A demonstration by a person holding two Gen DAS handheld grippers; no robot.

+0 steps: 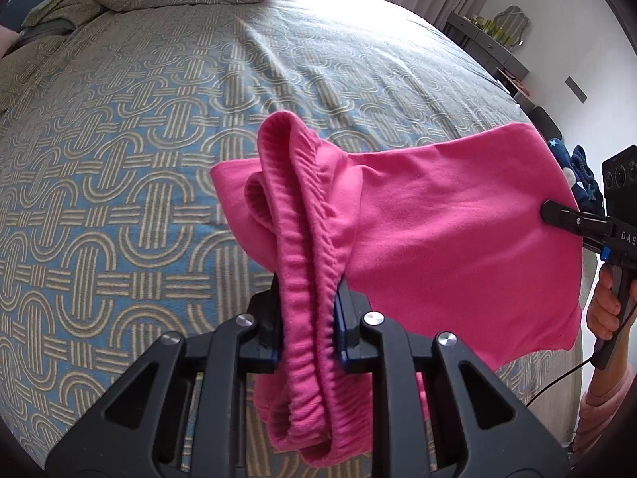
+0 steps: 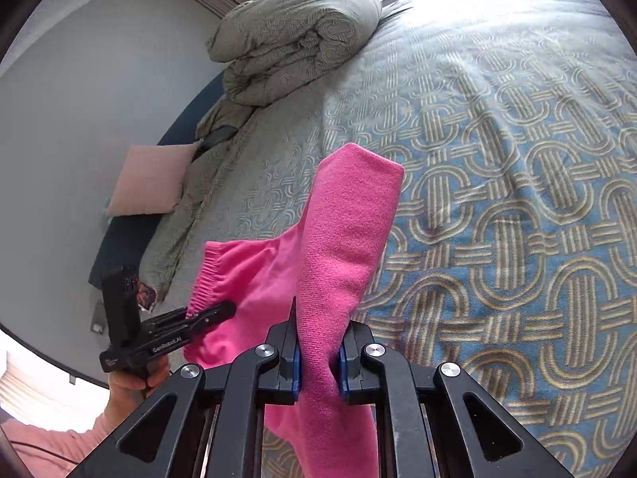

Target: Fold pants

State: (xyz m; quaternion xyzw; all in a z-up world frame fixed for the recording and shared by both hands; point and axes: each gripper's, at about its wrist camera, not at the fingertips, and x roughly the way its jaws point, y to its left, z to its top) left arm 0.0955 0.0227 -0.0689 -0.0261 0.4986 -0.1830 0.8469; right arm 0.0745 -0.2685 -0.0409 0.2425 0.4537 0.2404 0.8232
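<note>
Pink pants (image 1: 438,231) hang in the air above the bed, held between both grippers. My left gripper (image 1: 308,302) is shut on the ribbed elastic waistband (image 1: 302,215), which bunches up between the fingers. My right gripper (image 2: 318,342) is shut on a folded edge of the pants (image 2: 342,247) at the other end. In the left wrist view the right gripper (image 1: 557,215) shows at the right, pinching the cloth. In the right wrist view the left gripper (image 2: 223,310) shows at the left, clamped on the waistband (image 2: 207,279).
The bed (image 1: 119,159) has a blue and tan patterned cover. A rolled duvet (image 2: 294,40) lies at its far end, with a pink pillow (image 2: 151,179) beside it. A shelf (image 1: 489,40) stands by the wall and dark blue star-patterned cloth (image 1: 577,171) lies at the bed's right edge.
</note>
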